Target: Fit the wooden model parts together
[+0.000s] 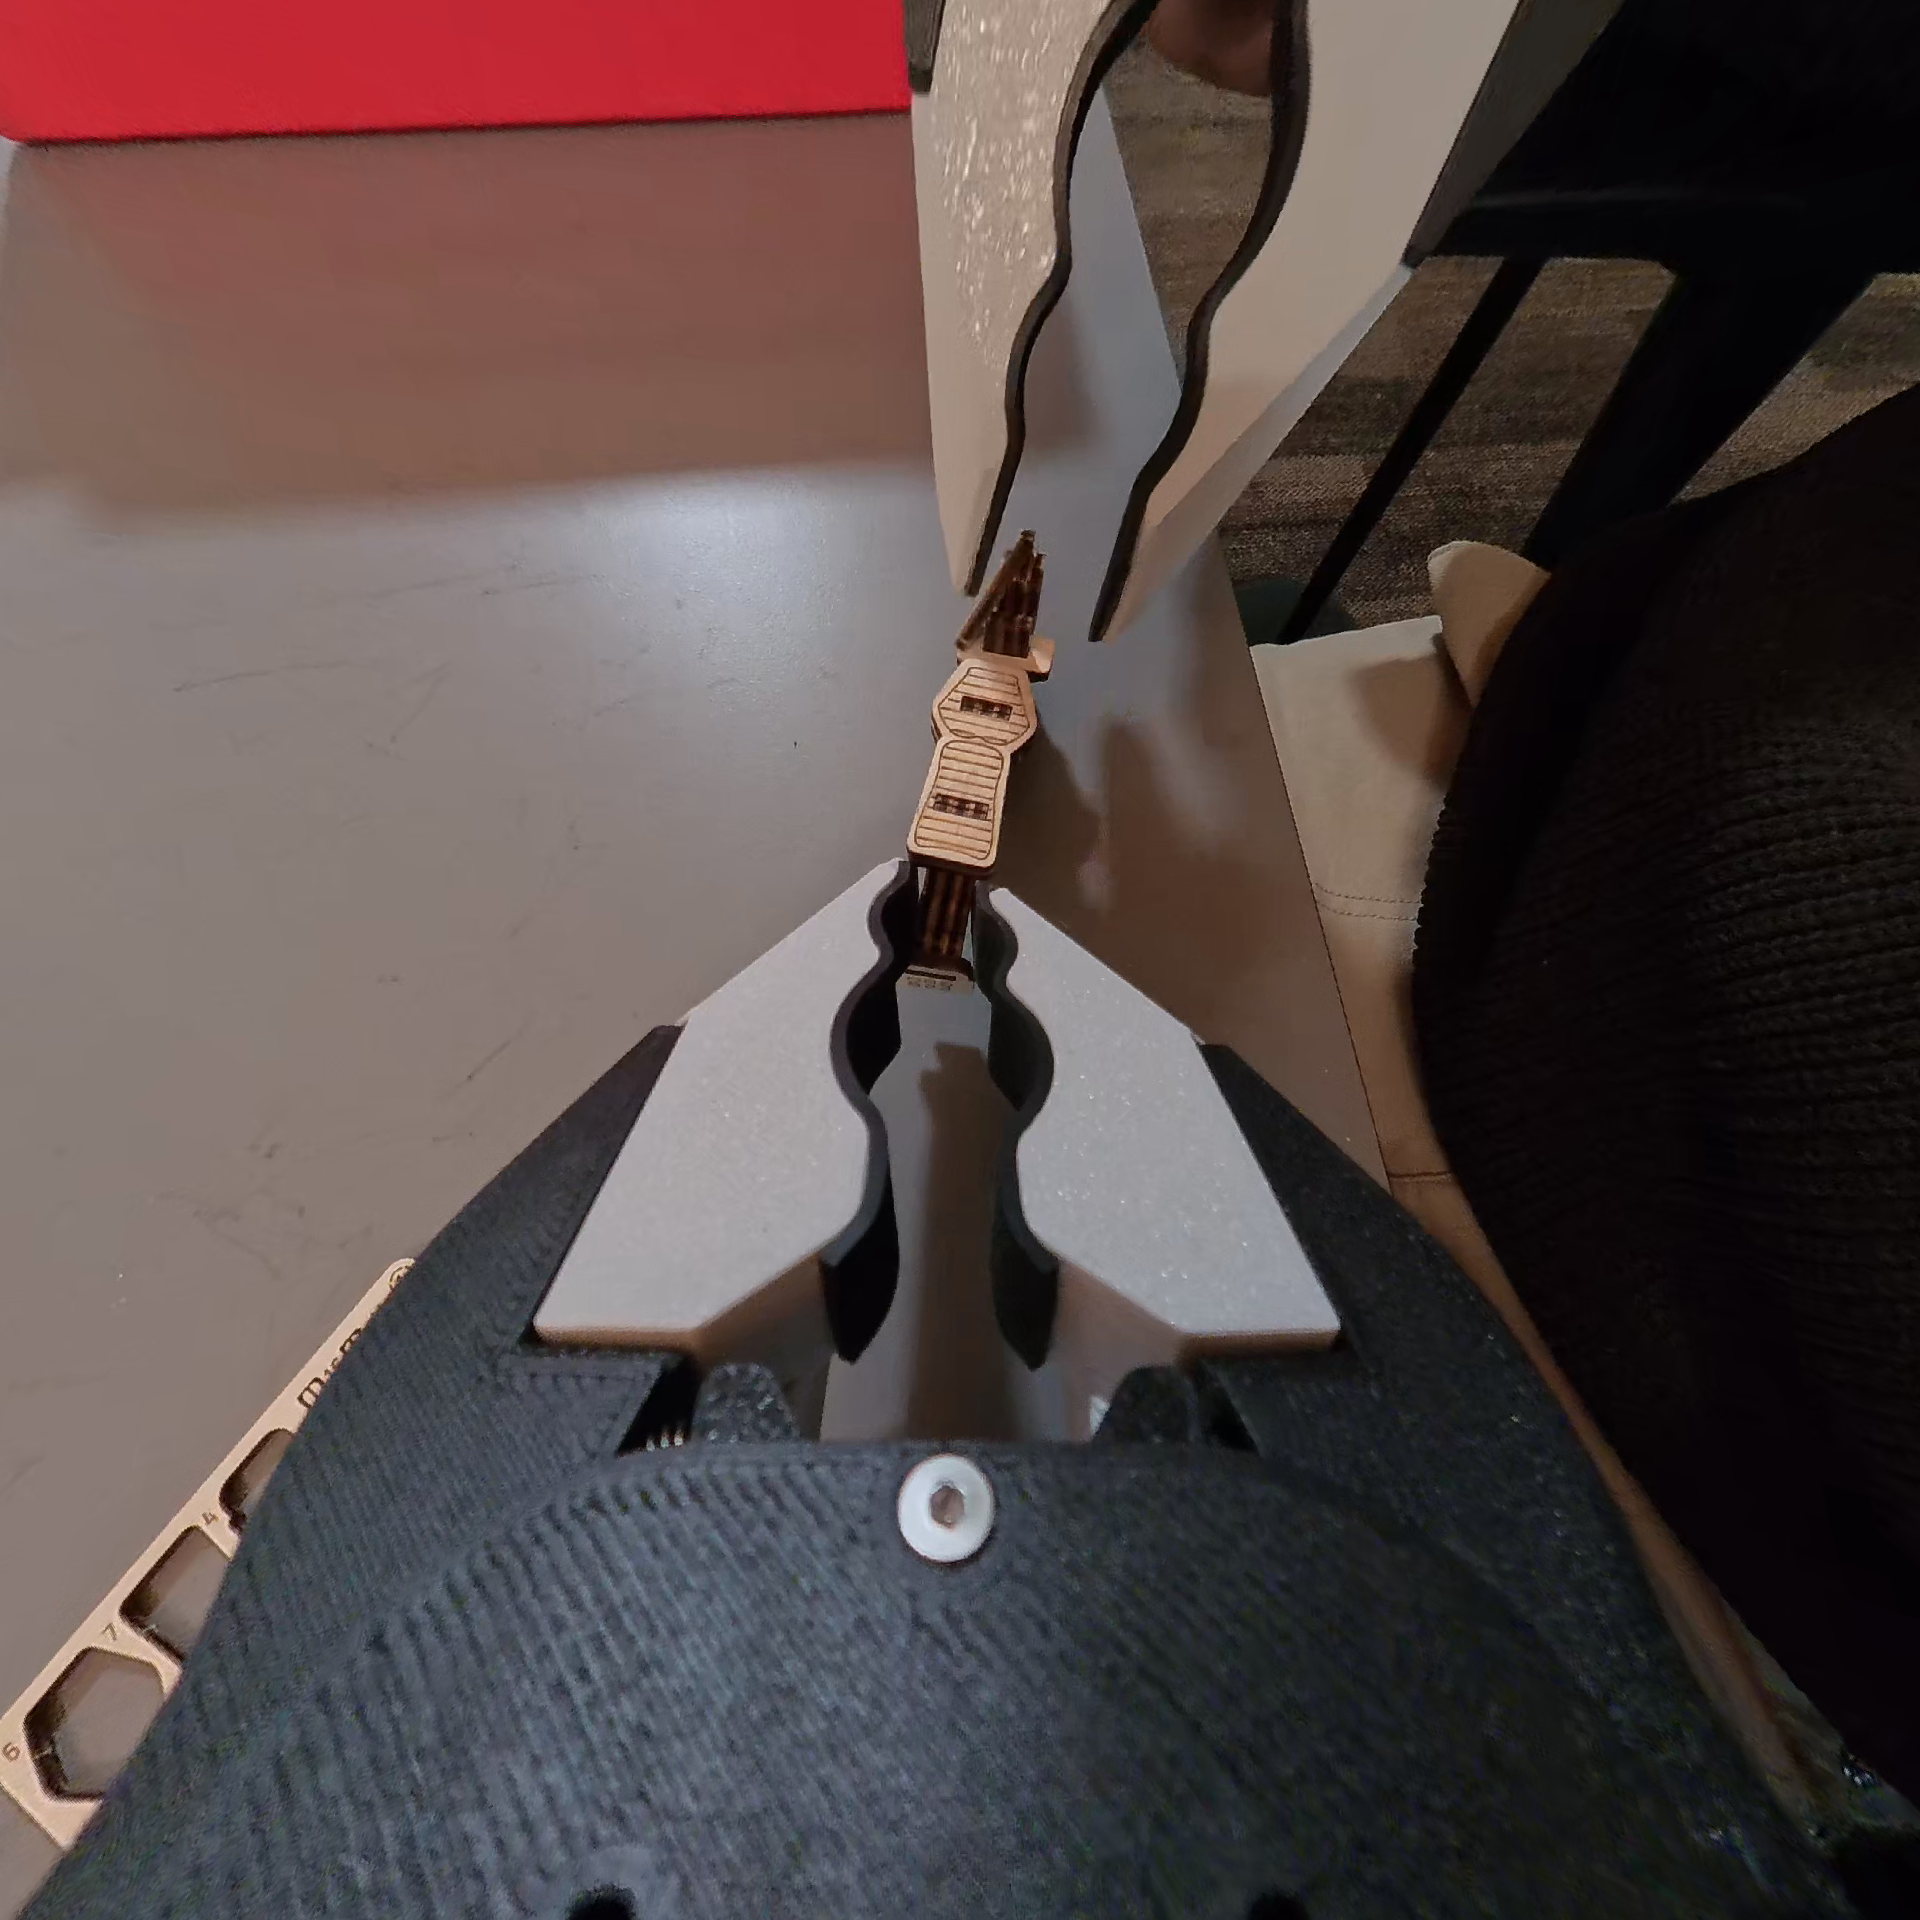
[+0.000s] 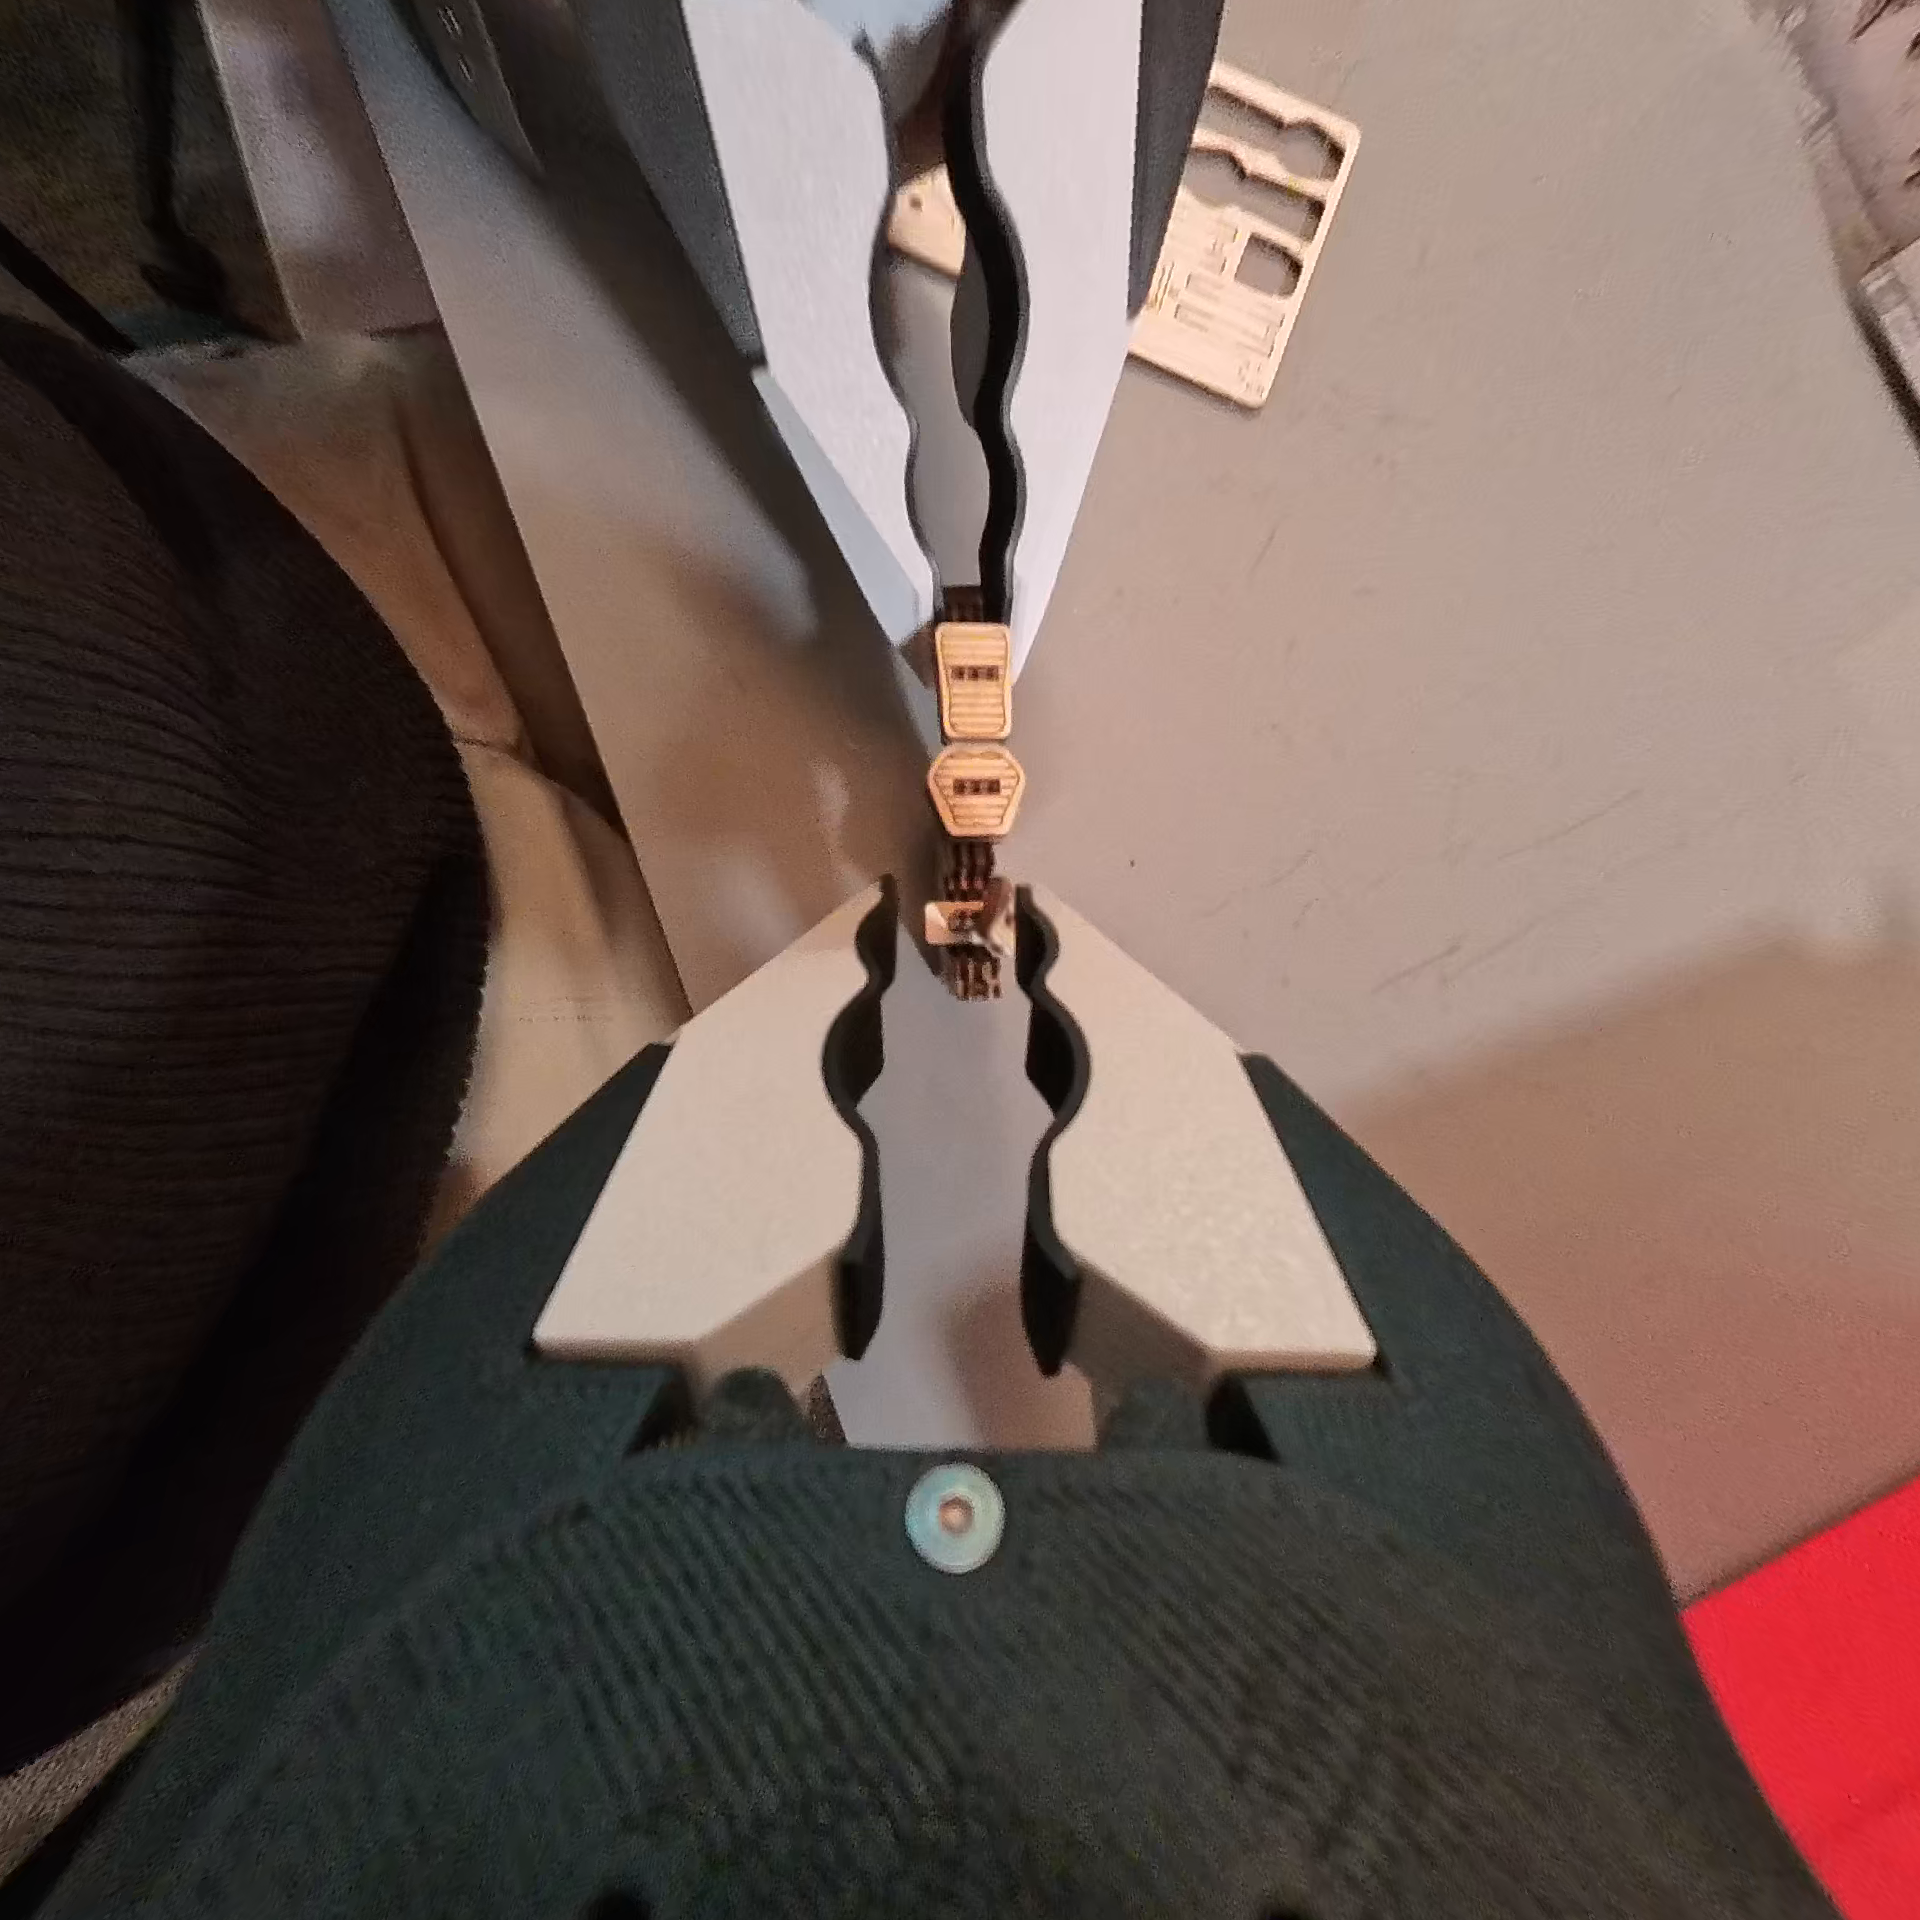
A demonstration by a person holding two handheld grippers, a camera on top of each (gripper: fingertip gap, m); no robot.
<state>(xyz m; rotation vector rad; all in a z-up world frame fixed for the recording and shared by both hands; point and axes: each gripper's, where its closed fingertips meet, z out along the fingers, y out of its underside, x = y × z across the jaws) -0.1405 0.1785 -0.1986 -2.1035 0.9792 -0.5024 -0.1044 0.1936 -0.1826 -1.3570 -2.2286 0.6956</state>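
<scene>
Left gripper pinched on near end of slim wooden model, held above grey table. Right gripper part open around far end, one pad touching at most, grip unclear. Risk: twisting or squeezing could snap thin stacked parts or pop joints. Table edge close beside; open room toward red sheet and cut-out panel.

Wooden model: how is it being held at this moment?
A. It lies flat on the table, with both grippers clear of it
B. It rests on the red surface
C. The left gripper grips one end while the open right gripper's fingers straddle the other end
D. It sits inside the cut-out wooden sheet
C: the left gripper is closed on the wooden model, while the right gripper sits open around the far end.
</scene>
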